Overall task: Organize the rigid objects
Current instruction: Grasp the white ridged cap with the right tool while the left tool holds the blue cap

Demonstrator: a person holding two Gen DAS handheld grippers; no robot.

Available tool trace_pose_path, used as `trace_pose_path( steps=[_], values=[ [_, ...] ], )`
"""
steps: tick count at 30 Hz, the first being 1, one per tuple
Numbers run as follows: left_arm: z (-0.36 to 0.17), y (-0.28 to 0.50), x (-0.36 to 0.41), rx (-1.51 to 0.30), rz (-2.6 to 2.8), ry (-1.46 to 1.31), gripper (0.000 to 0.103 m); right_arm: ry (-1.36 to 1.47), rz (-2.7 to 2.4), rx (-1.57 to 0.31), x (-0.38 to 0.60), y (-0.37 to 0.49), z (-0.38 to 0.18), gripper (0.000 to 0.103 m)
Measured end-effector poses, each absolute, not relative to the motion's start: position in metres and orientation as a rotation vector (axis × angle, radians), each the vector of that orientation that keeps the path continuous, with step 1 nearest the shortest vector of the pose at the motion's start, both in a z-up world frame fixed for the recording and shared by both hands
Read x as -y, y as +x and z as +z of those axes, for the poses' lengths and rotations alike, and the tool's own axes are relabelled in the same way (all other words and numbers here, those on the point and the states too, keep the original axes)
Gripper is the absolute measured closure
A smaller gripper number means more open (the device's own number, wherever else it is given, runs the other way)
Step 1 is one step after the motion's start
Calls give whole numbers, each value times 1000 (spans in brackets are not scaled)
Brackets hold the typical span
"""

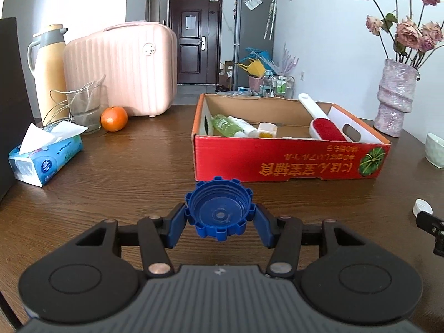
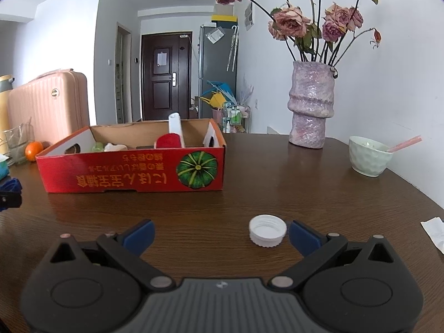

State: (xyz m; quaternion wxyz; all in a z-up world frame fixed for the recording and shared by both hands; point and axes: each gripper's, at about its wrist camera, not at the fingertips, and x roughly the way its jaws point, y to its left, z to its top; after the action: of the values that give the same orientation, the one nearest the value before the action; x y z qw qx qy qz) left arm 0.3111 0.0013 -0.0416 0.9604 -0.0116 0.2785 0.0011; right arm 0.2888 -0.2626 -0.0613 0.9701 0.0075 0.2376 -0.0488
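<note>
My left gripper [image 1: 220, 217] is shut on a big blue notched cap [image 1: 220, 208], open side facing me, held just above the brown table in front of the red cardboard box [image 1: 291, 158]. The box holds a green bottle [image 1: 223, 123], a small white bottle, a yellow-white piece and a red lint brush [image 1: 327, 130]. My right gripper [image 2: 222, 234] is open on the table. A white screw cap [image 2: 267, 230] lies between its fingers, close to the right finger [image 2: 304, 237]. The box also shows in the right wrist view [image 2: 133, 172], far left.
A tissue pack [image 1: 44, 158], an orange [image 1: 113, 118], a glass jar, a thermos and a pink case [image 1: 122, 66] stand at the left. A pink vase of dried roses [image 2: 309, 105], a pale green bowl with a straw [image 2: 367, 155] and a white paper scrap [image 2: 434, 230] are at the right.
</note>
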Motion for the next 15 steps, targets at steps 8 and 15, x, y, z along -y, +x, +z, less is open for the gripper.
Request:
trace_pose_path(
  steps=[8, 15],
  values=[
    [-43, 308, 6, -570, 1, -25, 49, 32, -119, -549, 294, 308, -69, 0],
    [-44, 305, 11, -568, 3, -25, 49, 31, -121, -614, 314, 332, -78, 9]
  ],
)
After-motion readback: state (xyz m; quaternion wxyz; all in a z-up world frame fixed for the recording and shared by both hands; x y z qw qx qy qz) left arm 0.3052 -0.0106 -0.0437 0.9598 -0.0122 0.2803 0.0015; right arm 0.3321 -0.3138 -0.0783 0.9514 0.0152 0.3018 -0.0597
